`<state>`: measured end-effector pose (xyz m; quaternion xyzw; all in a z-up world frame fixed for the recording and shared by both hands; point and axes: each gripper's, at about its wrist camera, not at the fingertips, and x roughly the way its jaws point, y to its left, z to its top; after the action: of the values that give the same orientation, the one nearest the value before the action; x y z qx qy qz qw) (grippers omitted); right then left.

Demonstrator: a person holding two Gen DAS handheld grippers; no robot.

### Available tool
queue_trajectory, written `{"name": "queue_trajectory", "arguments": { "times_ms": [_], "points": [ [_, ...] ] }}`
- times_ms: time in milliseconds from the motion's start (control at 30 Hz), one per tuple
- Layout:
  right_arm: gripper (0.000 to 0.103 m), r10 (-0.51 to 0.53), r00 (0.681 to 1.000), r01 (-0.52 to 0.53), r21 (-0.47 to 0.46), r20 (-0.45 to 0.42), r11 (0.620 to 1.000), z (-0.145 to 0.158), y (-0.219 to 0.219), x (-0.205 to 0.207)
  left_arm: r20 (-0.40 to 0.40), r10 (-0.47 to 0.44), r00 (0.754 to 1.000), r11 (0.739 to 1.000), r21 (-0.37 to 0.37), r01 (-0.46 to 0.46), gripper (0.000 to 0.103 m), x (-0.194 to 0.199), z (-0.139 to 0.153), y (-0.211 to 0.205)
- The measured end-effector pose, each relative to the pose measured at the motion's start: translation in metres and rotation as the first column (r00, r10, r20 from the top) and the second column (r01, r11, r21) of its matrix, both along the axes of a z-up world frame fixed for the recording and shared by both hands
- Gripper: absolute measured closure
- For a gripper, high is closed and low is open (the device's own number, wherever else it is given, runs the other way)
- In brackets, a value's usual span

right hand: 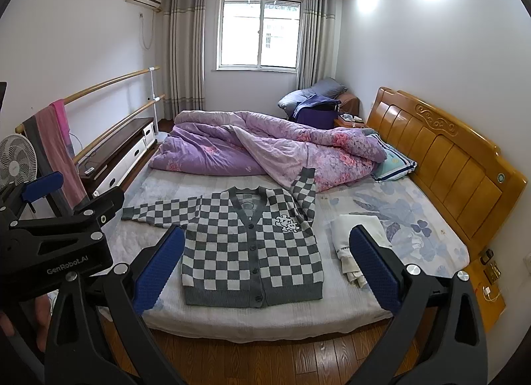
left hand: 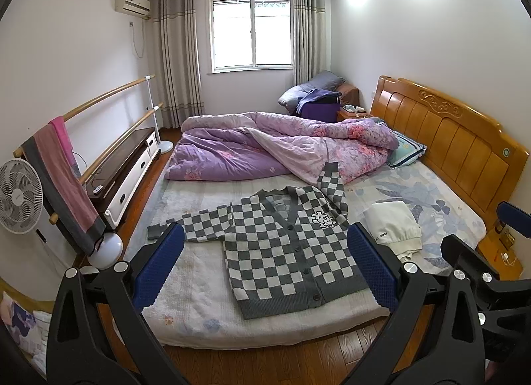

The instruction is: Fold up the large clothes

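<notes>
A grey-and-white checked cardigan (left hand: 282, 245) lies flat, front up and buttoned, on the bed (left hand: 186, 305). It also shows in the right wrist view (right hand: 252, 252). Its left sleeve stretches out to the left; its right sleeve is bent up toward the quilt. My left gripper (left hand: 265, 262) is open and empty, held above the near edge of the bed. My right gripper (right hand: 265, 265) is open and empty too, at the same height to the right. The left gripper's body (right hand: 56, 235) shows at the left of the right wrist view.
A folded white garment (left hand: 393, 224) lies on the bed right of the cardigan. A crumpled purple quilt (left hand: 265, 149) fills the far half. A wooden headboard (left hand: 448, 139) is at right; a fan (left hand: 18, 195) and towel rail (left hand: 63, 179) stand at left. Wood floor (left hand: 265, 365) runs below.
</notes>
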<state>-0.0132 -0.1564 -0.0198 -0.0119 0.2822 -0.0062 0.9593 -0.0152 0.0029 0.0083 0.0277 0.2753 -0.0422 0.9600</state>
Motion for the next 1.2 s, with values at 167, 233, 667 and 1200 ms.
{"name": "queue_trajectory", "arguments": {
  "times_ms": [167,233,667,1200],
  "points": [
    [0.007,-0.006,1.0,0.006,0.003,-0.005,1.0,-0.001,0.002,0.0,-0.003,-0.006,1.0,1.0,-0.001,0.006,0.005,-0.002,-0.003,0.001],
    [0.007,-0.01,1.0,0.01,0.003,-0.007,1.0,-0.001,0.004,0.003,-0.004,-0.005,1.0,1.0,0.001,0.005,0.005,-0.002,-0.004,0.001],
    [0.007,-0.011,0.999,0.012,0.01,-0.033,1.0,-0.006,0.014,0.016,-0.033,-0.014,0.999,1.0,0.003,0.014,0.005,0.01,-0.016,0.015],
    [0.007,0.046,0.995,-0.046,0.009,-0.089,0.999,-0.03,0.022,0.072,-0.11,0.055,0.992,0.998,0.005,-0.055,0.005,0.063,-0.046,0.024]
  ]
}}
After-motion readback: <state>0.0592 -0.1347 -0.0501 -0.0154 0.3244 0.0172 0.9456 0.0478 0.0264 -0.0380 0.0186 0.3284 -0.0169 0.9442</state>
